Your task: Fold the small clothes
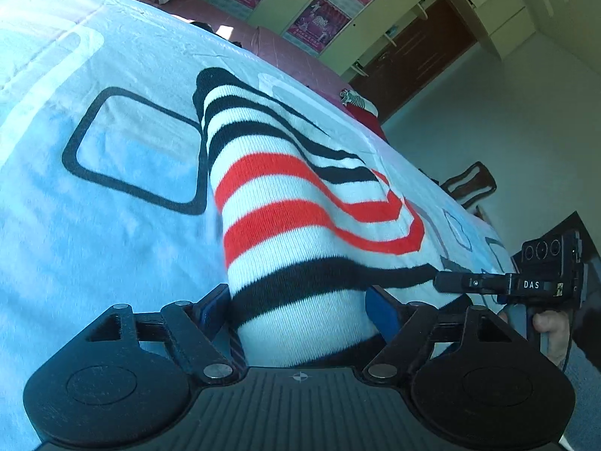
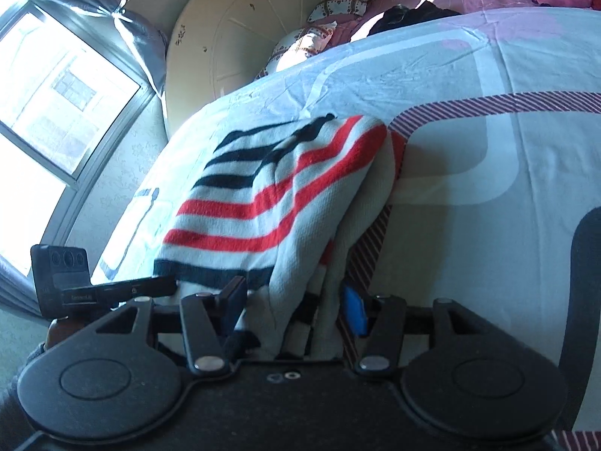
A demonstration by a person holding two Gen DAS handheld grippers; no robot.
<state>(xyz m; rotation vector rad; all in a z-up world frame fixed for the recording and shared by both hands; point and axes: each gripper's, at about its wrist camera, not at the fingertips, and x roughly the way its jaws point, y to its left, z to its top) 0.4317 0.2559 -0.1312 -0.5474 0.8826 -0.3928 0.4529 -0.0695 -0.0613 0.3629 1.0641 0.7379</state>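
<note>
The striped sweater [image 1: 300,203] lies on the bedsheet [image 1: 112,225], its near hem between both grippers' jaws. The left gripper [image 1: 300,312] stands spread, pads clear of the knit. The right gripper [image 2: 293,304] is also spread around bunched folds. Its side, seen from the left wrist, reads "DAS". Only the right wrist shows a window [image 2: 56,86].

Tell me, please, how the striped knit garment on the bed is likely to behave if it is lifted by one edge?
The striped knit garment would probably go floppy: it already drapes in soft folds over the bedsheet. It looks light, being thin knit. Its layers seem loosely stacked, so they may slide apart and unfold.
</note>
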